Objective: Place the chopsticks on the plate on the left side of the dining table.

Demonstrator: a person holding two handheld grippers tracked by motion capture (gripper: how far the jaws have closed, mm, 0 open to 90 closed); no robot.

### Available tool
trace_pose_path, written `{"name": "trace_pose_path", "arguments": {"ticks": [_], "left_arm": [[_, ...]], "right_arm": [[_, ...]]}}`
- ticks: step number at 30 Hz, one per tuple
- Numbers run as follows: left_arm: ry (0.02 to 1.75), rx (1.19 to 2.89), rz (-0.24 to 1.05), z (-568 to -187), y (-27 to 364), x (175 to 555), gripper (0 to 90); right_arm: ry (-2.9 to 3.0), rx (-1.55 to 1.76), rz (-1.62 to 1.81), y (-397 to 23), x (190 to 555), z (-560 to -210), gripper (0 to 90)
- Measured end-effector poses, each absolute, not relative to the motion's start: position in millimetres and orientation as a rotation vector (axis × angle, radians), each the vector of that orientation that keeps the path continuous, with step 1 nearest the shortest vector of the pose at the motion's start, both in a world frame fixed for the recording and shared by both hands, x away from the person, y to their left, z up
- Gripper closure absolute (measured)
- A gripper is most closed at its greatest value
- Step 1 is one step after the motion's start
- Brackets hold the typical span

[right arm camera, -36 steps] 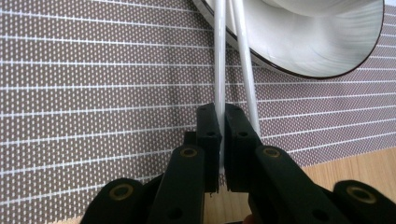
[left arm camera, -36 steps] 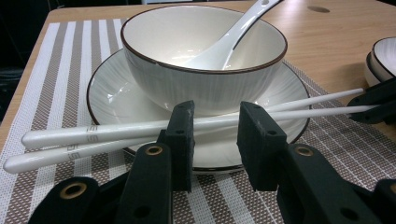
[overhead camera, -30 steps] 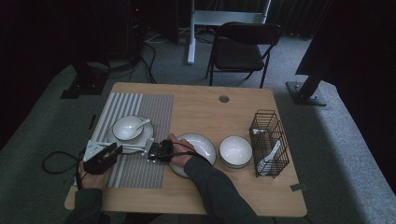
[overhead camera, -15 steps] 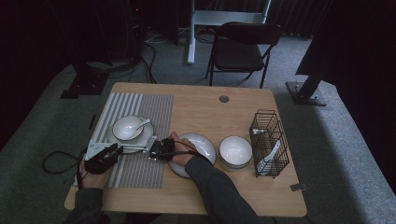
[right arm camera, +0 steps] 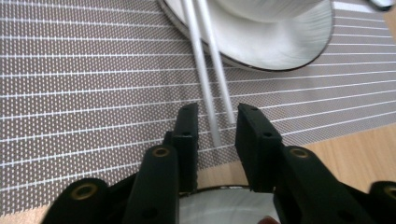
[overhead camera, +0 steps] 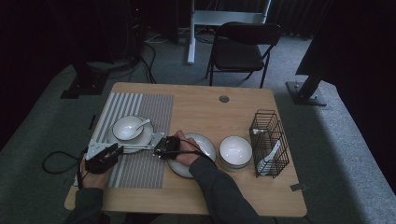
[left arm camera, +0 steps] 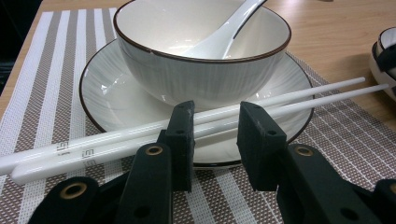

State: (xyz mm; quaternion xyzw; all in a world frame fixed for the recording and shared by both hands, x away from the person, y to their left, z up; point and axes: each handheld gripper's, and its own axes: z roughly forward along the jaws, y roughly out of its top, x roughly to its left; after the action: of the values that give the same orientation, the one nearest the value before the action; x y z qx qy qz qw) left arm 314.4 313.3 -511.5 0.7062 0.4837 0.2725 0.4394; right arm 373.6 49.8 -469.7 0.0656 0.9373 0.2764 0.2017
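- The white chopsticks (left arm camera: 261, 100) lie across the near rim of the plate (left arm camera: 100, 95) under the bowl (left arm camera: 187, 56), at about 9 o'clock on the table (overhead camera: 233, 107).
- Their long axis runs from one claw to the other.
- The right claw (right arm camera: 215, 128) has just been opening; its jaws stand wide, the tips between them at 12 o'clock, untouched.
- The left claw (left arm camera: 212, 140) stands wide around the other end, pads apparently clear.
- The right hand is nearer the tips.

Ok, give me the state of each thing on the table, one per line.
chopsticks: lying across the plate rim, released
right gripper: jaws just opened, chopstick tips between them, untouched
left gripper: open around the chopsticks
bowl: upright on plate, spoon inside
wire basket: upright
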Motion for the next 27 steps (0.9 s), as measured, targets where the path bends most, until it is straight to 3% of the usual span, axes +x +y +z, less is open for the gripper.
{"name": "trace_pose_path", "arguments": {"ticks": [7, 27], "left_arm": [[1.204, 1.755, 0.679, -512, 313, 315, 67.4], [1.189, 1.756, 0.674, -511, 310, 320, 67.7]], "right_arm": [[2.625, 0.226, 0.747, 51, 381, -477, 61.3], [2.613, 0.293, 0.746, 50, 389, -481, 69.3]]}}
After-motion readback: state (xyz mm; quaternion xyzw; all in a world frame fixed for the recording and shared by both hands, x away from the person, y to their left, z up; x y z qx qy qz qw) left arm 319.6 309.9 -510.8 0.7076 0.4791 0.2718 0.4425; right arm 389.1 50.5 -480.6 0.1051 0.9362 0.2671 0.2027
